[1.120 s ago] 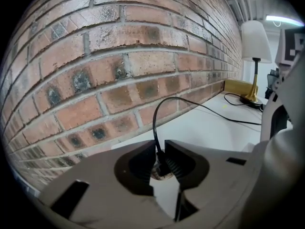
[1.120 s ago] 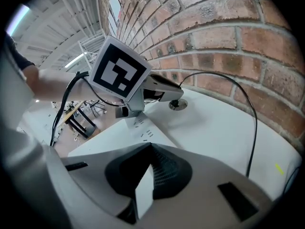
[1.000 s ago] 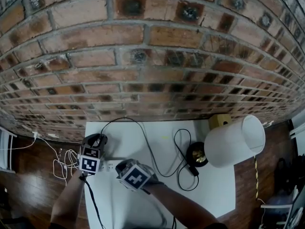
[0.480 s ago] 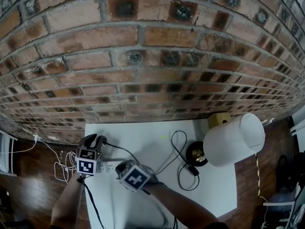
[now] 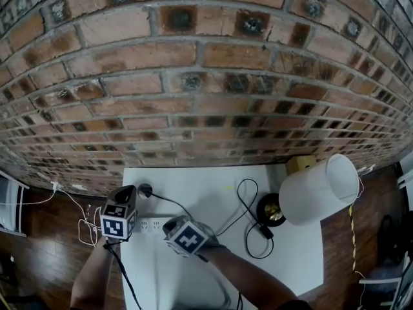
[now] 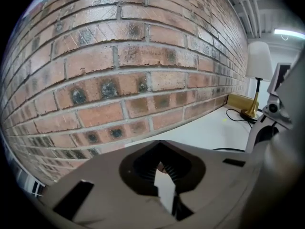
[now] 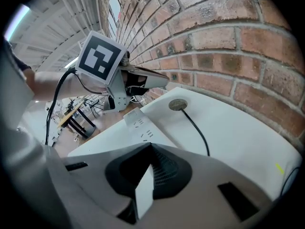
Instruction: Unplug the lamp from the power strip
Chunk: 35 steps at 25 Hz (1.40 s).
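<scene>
Lamp [image 5: 311, 192]: white drum shade [image 5: 322, 185], gold base [image 5: 273, 212], black cord [image 5: 240, 192]

The wall [image 5: 206, 76] is laid in red-brown brick with grey mortar — dark spots are scattered over many bricks. The surface [image 5: 193, 186], the power strip [image 5: 151, 225] and the lamp shade [image 5: 316, 189] are white; the cord [image 7: 196, 130] is black. Black-and-white square markers are borne by the left hand-held gripper [image 5: 131, 190] and the right hand-held gripper [image 5: 169, 225].
</scene>
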Tool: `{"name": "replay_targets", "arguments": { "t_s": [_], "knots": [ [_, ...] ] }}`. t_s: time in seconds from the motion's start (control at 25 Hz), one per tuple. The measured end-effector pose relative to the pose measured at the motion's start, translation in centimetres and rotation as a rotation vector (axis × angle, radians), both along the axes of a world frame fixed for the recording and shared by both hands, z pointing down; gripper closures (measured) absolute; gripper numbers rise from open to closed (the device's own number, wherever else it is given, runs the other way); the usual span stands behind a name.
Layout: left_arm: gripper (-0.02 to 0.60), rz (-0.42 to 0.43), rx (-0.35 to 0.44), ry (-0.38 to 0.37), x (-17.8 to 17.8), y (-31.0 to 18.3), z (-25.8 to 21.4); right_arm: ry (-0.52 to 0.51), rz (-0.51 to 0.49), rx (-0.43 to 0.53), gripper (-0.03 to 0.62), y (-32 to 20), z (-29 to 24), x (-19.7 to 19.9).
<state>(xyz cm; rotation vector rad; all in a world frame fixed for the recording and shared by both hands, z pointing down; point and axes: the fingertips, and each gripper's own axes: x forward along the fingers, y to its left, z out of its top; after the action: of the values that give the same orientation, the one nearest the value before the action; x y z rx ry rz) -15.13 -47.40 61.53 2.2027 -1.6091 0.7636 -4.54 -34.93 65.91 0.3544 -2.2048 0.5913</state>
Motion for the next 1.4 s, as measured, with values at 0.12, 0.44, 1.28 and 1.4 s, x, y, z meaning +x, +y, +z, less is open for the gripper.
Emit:
{"name": "replay_targets", "arguments": {
  "t_s": [0.12, 0.44, 1.28, 1.4],
  "knots": [
    [0.571, -0.020, 0.001, 0.003, -0.6, 0.7, -0.6, 0.002, -0.005, -0.010, 0.592, 0.3, 0.2, -0.1],
    [0.571, -0.043, 0.016, -0.011, -1.7, 2.5, -2.5, 0.031, 0.002, 0.008, 0.592, 0.0, 0.4, 0.1],
    [0.571, -0.075, 0.092, -0.008, -2.0, 7.7, -10.4, -0.269, 0.034, 0.075, 0.592, 0.7, -11.6, -4.9],
    [0.571, -0.087, 0.135, -0.006, -2.8, 8.4, -12.0, -0.365, 0.063, 0.046, 0.592, 1.5, -15.2, -5.8]
  ]
}}
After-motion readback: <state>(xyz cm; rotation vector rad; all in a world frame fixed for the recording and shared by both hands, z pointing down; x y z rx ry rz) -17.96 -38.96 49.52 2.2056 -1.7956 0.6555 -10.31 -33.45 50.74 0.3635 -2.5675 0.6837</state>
